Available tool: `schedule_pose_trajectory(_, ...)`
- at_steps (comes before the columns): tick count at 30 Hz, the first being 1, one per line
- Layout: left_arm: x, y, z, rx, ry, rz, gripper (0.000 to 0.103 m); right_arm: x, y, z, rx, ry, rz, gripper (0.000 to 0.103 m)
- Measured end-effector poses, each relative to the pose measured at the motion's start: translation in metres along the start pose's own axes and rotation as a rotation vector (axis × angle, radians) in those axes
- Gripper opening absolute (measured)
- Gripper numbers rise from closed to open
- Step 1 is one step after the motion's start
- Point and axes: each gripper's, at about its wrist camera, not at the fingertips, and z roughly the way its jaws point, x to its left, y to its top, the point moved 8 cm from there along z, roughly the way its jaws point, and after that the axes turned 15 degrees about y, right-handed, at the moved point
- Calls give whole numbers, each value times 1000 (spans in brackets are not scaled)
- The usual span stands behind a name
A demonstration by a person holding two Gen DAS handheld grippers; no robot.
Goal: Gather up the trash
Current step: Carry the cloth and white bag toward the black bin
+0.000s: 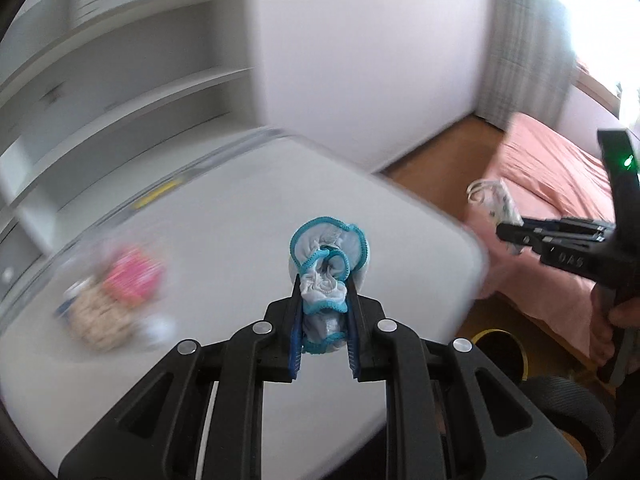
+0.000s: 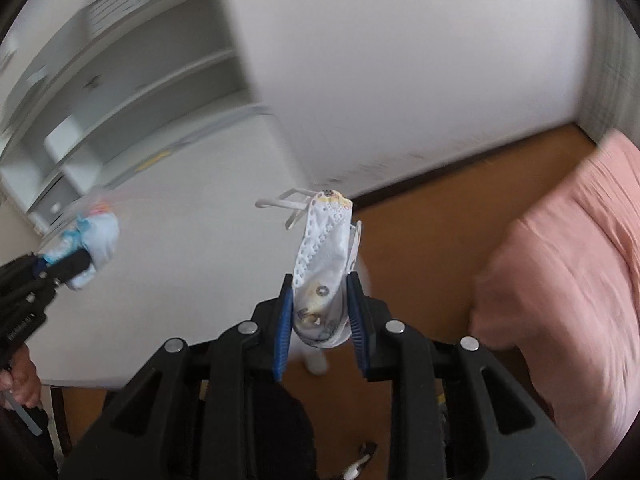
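Observation:
My left gripper (image 1: 325, 294) is shut on a crumpled pale blue shoe cover with a teal elastic edge (image 1: 328, 258), held above the white table (image 1: 224, 216). The same cover (image 2: 94, 240) and left gripper (image 2: 74, 264) show at the left of the right wrist view. My right gripper (image 2: 320, 292) is shut on a folded white face mask with small printed figures (image 2: 324, 264); its ear loops stick out at the top. In the left wrist view that mask (image 1: 498, 204) hangs beyond the table's right edge, pinched by the right gripper (image 1: 505, 234).
A blurred heap of wrappers, pink and beige (image 1: 116, 300), lies on the table's left part. A pink-covered bed (image 2: 568, 280) stands to the right, over a brown wooden floor (image 2: 424, 240). White shelves (image 1: 120, 92) rise behind the table. A yellow-rimmed dark bin (image 1: 500, 350) sits below the table.

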Motion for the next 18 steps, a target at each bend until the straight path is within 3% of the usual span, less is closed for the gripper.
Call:
schedule_pose_trajectory(9, -191, 20, 3, -50, -301, 229, 17, -144, -93, -64, -19, -150, 273, 26)
schedule_pose_trajectory(13, -265, 1, 20, -13, -396, 336, 17, -196, -146, -71, 15, -183, 411, 26)
schedule_pose_trajectory(18, -336, -35, 46, 41, -476, 455, 17, -235, -200, -62, 82, -200, 519, 26)
